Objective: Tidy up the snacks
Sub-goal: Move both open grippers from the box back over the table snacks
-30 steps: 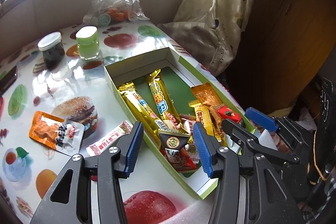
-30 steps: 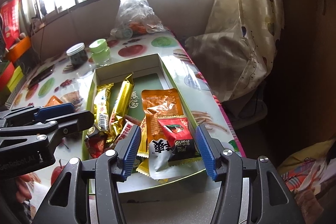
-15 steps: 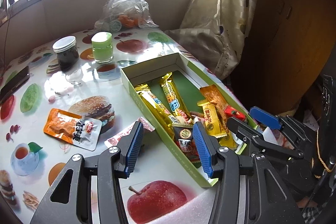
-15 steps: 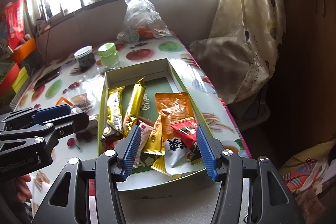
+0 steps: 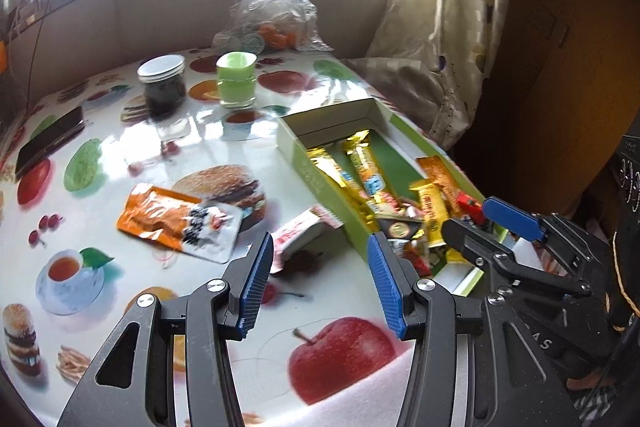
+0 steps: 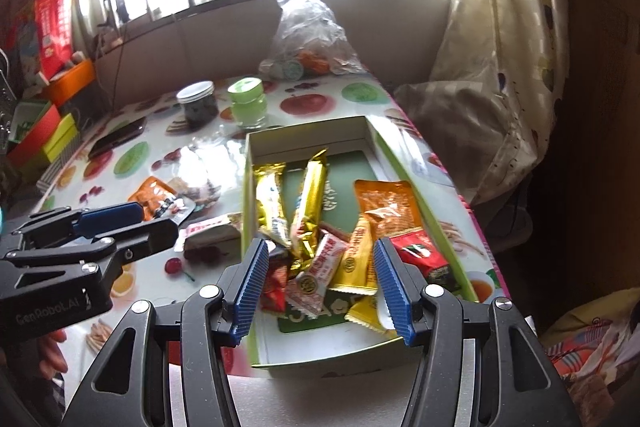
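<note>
The pink snack bar (image 5: 301, 231) lay on the table against the box's (image 5: 320, 183) left wall, long axis slanting, just ahead of the left gripper (image 5: 318, 281), which stood open and empty; the right gripper (image 6: 318, 283), also open and empty, hovered above the box.

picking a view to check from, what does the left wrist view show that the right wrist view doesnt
Only the left wrist view: the printed red apple near the table edge and the left tool head-on.

Only the right wrist view: the coloured boxes off the table's left side and the right tool head-on.

Both: the green box of snacks, orange packet, pink stick packet, two jars and phone.
</note>
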Tool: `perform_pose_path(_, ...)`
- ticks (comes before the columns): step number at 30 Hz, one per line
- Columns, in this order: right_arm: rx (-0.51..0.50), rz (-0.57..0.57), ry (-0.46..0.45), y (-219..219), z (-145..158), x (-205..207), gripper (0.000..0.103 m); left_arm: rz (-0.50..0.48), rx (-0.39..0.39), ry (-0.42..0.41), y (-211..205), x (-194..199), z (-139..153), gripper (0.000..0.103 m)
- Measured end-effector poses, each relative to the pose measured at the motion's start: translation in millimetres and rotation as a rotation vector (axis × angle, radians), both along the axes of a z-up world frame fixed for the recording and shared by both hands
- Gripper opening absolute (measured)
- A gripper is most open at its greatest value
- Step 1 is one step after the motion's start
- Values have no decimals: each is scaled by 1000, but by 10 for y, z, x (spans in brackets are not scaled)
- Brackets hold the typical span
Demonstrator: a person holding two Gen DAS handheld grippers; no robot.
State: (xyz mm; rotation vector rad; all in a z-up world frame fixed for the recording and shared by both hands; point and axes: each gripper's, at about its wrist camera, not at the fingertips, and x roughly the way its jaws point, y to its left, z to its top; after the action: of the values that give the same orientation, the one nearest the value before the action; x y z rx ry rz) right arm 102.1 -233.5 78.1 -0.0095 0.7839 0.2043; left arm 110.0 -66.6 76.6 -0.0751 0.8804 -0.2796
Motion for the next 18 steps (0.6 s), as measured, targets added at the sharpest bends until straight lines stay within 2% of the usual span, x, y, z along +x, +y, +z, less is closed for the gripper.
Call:
perform_pose_path(9,-27,126,24,360,-42,58,55,135,-15,54,566,33,-202,50)
perform_pose_path(18,-19,166,75,691,-137,168,55,184,-25,96,880,159,-394,50)
